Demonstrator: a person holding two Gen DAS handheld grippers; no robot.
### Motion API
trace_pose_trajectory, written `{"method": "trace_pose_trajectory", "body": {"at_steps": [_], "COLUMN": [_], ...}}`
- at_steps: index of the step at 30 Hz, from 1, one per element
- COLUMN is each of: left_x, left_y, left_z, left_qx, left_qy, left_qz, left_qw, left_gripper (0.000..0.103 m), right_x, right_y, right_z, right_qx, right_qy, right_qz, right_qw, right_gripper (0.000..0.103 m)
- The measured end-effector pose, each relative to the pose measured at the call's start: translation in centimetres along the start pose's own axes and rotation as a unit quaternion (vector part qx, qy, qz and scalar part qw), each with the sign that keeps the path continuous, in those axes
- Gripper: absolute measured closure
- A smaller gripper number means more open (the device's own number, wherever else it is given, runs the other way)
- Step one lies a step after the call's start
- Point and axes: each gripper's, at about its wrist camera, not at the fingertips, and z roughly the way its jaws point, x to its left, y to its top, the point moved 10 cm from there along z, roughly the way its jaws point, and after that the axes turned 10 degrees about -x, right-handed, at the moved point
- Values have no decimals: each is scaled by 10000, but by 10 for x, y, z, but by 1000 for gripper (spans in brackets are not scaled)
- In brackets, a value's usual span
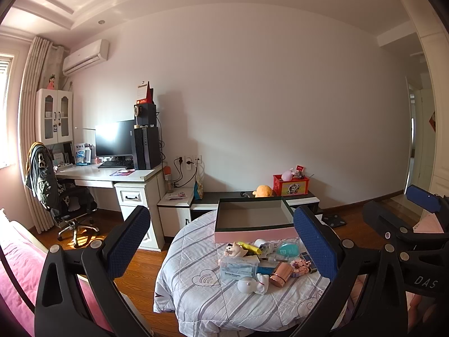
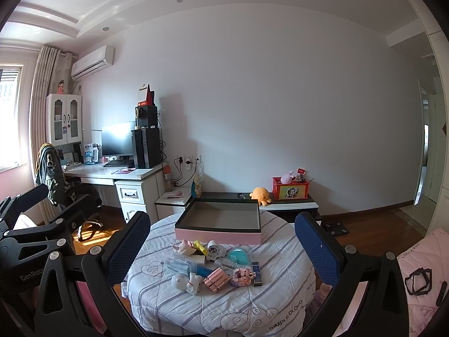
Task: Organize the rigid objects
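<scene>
Both the left tongs (image 1: 221, 241) and the right tongs (image 2: 221, 245) hang spread wide and empty above the round cloth-covered surface (image 2: 196, 309), likely held back to take in the clutter before a first pick. The small rigid things, among them a dental-floss box (image 2: 181, 266), a white figurine (image 2: 187, 280) and a rose-gold case (image 2: 215, 279), lie huddled near the middle. The empty pink box (image 2: 219, 236) sits just behind them, open-topped, presumably to receive them. Bare cloth rings the pile, though the near edge drops off.
</scene>
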Motion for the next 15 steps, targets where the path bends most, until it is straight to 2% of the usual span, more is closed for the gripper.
{"method": "trace_pose_trajectory", "body": {"at_steps": [15], "left_x": [3], "left_y": [0], "left_z": [-1], "left_qx": [-5], "left_qy": [32], "left_qz": [-1], "left_qw": [10000], "left_gripper": [0], "right_x": [0], "right_y": [1], "right_z": [1], "right_qx": [9], "right_qy": [-2], "right_qz": [-7], "right_qw": [10000], "right_gripper": [0]}}
